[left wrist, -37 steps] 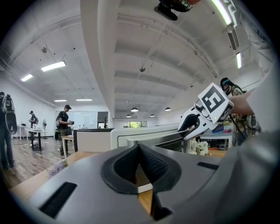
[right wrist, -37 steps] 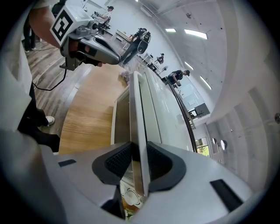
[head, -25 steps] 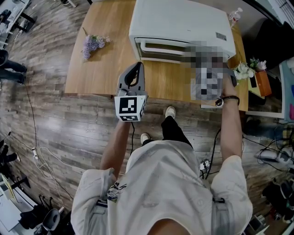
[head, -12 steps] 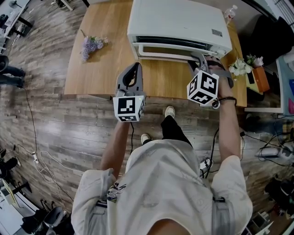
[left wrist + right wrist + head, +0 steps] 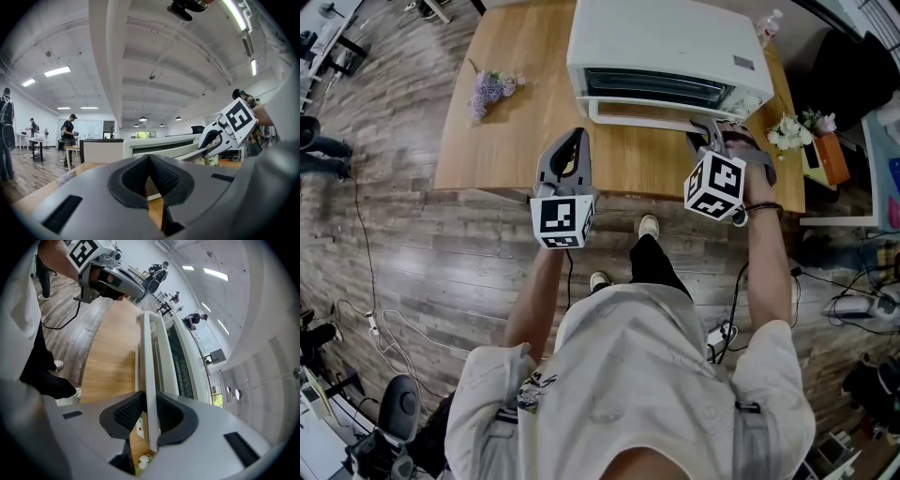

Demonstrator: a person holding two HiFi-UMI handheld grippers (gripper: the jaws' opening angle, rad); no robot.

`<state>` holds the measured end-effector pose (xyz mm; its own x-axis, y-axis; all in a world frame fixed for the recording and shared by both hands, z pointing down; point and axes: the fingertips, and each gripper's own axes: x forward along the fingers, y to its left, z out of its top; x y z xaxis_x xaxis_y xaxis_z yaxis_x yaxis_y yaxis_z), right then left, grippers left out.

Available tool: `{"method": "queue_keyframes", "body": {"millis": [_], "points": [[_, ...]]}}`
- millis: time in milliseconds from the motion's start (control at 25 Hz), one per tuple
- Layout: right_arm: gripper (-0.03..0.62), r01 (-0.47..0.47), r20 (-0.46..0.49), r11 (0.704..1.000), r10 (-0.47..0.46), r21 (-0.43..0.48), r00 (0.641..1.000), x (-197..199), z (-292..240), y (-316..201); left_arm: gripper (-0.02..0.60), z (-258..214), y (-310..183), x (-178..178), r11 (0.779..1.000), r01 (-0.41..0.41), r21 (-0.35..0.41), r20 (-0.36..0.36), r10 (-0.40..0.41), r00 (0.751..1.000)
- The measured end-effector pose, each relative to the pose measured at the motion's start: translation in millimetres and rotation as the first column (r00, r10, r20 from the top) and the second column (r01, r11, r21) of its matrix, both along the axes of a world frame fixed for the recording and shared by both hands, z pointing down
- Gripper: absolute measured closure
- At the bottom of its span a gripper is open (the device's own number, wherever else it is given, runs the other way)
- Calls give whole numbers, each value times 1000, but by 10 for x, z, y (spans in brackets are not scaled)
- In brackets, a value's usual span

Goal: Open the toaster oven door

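**A:** What does the overhead view show?

**B:** A person stands at a wooden counter (image 5: 516, 141) with a gripper in each hand. A white toaster oven (image 5: 666, 42) sits toward the counter's far right, its front facing the person.

**A:** And the door?

**B:** Its long white handle (image 5: 151, 357) runs straight between the fingers (image 5: 125, 414) of the right gripper (image 5: 149, 414). Both dark pads press on the bar, and they have just been closing in a little further. The door (image 5: 670, 86) looks tipped slightly out at the top (its dark glass shows from above).

**A:** The other hand?

**B:** The left gripper (image 5: 577, 133) hovers level over the counter's near edge, near the oven's left front corner but not touching it. Its fingers (image 5: 164, 177) meet at the tips with nothing between them.

**A:** Anything else?

**B:** A sprig of purple flowers (image 5: 492, 87) lies toward the counter's left end. White flowers (image 5: 792, 141) sit at the right, beside the oven.
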<state>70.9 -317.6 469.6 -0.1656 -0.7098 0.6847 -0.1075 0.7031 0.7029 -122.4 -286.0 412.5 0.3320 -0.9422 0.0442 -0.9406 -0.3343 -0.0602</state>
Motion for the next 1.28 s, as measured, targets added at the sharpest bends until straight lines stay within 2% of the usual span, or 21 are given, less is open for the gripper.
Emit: {"method": "queue_keyframes", "body": {"millis": [640, 1280], "points": [[501, -12, -36, 999, 11, -46, 999, -11, 337, 435, 568, -53, 203, -66, 1000, -25, 16, 2, 25, 1000], [502, -28, -43, 997, 25, -76, 999, -4, 807, 821, 568, 46, 402, 11, 999, -46, -7, -1, 46, 999]]}}
